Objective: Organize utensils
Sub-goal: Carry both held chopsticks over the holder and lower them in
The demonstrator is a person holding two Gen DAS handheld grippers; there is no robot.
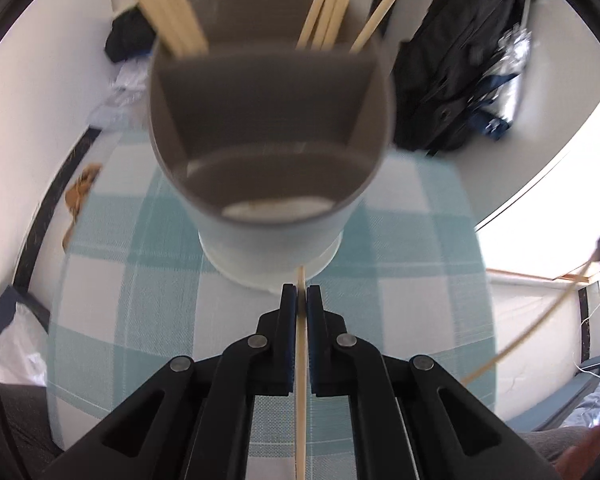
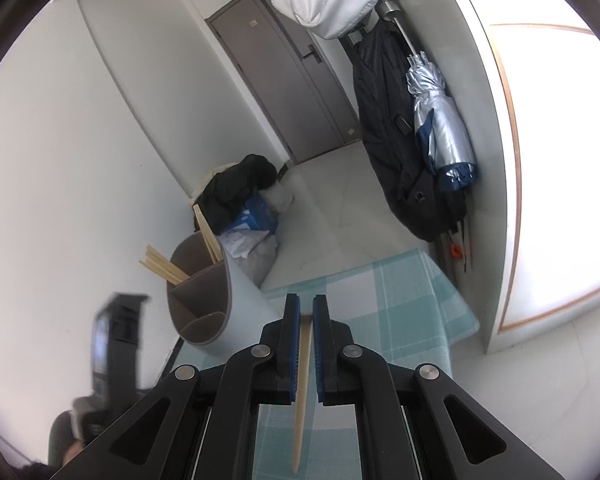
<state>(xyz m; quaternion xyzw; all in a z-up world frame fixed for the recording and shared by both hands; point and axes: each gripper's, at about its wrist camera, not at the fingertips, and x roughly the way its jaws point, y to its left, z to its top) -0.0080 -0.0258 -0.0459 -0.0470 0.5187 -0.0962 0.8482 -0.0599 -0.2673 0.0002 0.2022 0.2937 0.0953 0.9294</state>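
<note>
A grey utensil holder with divided compartments stands on the blue checked tablecloth. Several wooden chopsticks stand in its far compartments; the near compartment shows none. My left gripper is shut on a chopstick, just in front of the holder's base. My right gripper is shut on another chopstick, to the right of the holder and above the table. The right gripper's chopstick also shows at the right edge of the left wrist view.
A black bag and a silver umbrella hang on the wall beyond the table's far right corner. Bags and dark clothes lie on the floor behind the holder. A grey door is farther back.
</note>
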